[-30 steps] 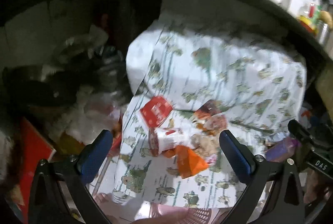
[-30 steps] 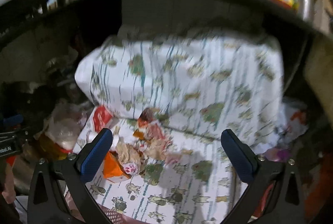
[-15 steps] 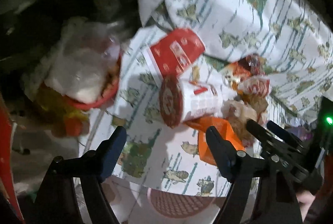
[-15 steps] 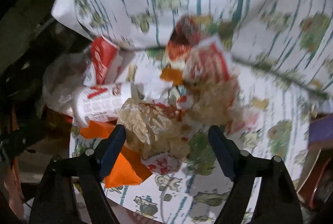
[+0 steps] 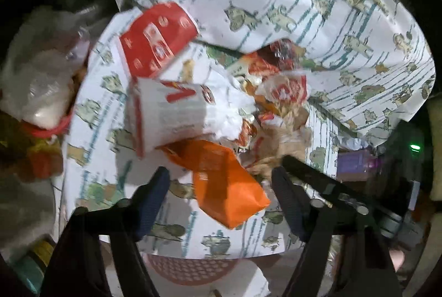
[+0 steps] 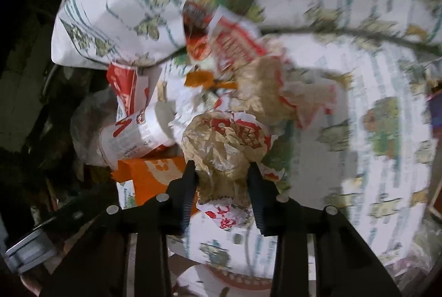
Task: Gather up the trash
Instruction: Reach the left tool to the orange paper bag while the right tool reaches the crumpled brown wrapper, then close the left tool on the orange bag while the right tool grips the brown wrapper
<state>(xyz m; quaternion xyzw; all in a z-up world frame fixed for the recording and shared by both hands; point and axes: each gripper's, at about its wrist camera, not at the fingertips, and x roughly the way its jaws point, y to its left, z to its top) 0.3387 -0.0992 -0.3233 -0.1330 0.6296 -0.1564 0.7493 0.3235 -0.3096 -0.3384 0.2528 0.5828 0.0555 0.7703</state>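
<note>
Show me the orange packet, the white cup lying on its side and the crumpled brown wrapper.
orange packet [image 5: 226, 186], left wrist view, flat face.
white cup [image 5: 171, 114], left wrist view, side wall.
crumpled brown wrapper [image 6: 221, 147], right wrist view, middle of wad.

No wording can be read. The white paper cup [image 5: 171, 114] bears a red mark and grey small print, too blurred to make out; the crumpled wrapper [image 6: 226, 142] carries red characters, likewise illegible.
</note>
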